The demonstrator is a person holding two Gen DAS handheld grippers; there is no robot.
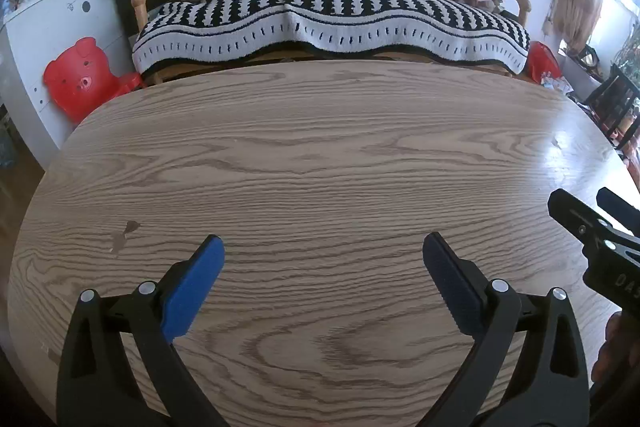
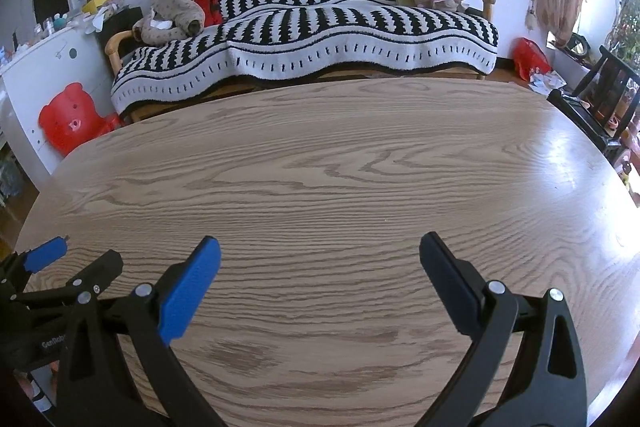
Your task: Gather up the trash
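over a wide wood-grain table point(image 1: 320, 155) we hold both tools low and side by side, looking toward a sofa point(image 1: 332, 23) draped in a black-and-white patterned throw against the far wall. to the left of it stands a white cabinet point(image 1: 52, 27) with a heap of paper clutter on top, and a red bear-faced plastic stool point(image 1: 78, 79) lies tipped at its foot; to the right a red bag point(image 2: 530, 57) sits on the floor with some scraps of paper beside it. the left gripper point(image 1: 324, 247) has its jaws spread wide with nothing between them, and the right gripper point(image 2: 320, 247) is the same, spread and empty. the tabletop in both views carries nothing we would call trash, only a small chipped mark point(image 1: 124, 235) in the veneer. we cannot see any bin or bag for collecting. our judgement is that either the table is already cleared or the collecting has not begun; any trash left would be off the table, likely the litter near the red bag or on the cabinet.
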